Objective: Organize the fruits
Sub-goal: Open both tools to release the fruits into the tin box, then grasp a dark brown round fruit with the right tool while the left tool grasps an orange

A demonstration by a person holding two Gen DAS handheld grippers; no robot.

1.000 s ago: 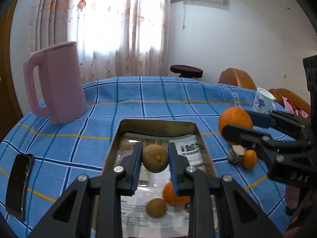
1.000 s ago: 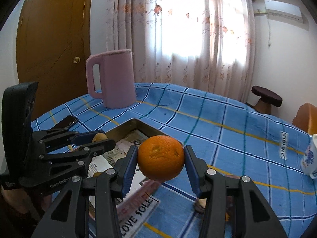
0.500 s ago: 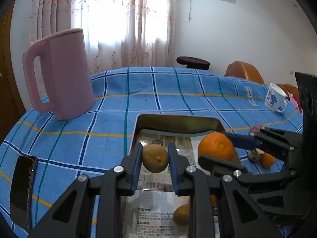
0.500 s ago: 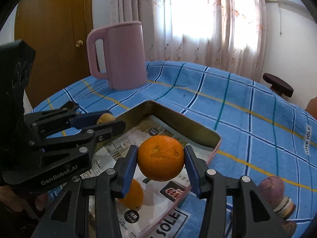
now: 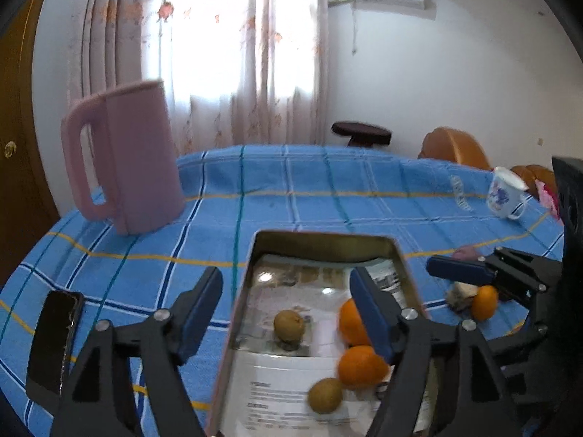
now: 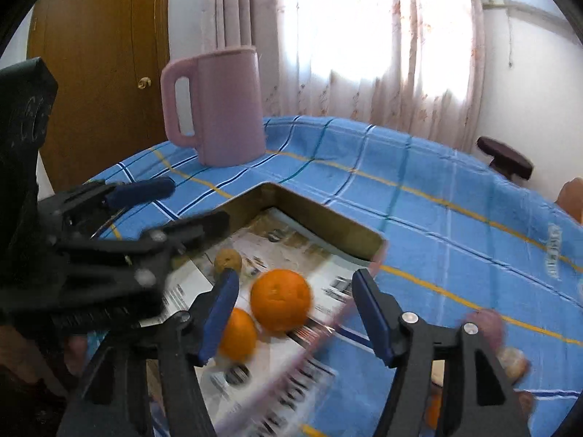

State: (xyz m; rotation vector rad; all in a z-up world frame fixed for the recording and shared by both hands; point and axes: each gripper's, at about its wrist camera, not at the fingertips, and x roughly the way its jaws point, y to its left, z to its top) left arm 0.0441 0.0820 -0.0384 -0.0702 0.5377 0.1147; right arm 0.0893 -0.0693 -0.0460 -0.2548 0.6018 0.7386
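A rectangular metal tray (image 5: 320, 240) lined with newspaper sits on the blue checked tablecloth. In the left wrist view it holds a brown kiwi (image 5: 289, 324), a second kiwi (image 5: 325, 396) and two oranges (image 5: 360, 366). My left gripper (image 5: 288, 309) is open and empty above the tray. In the right wrist view my right gripper (image 6: 295, 313) is open, and a large orange (image 6: 281, 300) lies in the tray (image 6: 328, 218) between its fingers, beside a smaller orange (image 6: 237, 335) and a kiwi (image 6: 227, 260).
A pink jug (image 5: 124, 160) stands at the back left. A black phone (image 5: 54, 342) lies at the left edge. A small orange (image 5: 482, 302) and scraps lie right of the tray. A white cup (image 5: 504, 196) stands far right.
Both grippers have opened. The left one let go of the kiwi and the right one let go of the large orange; both fruits now lie in the tray.
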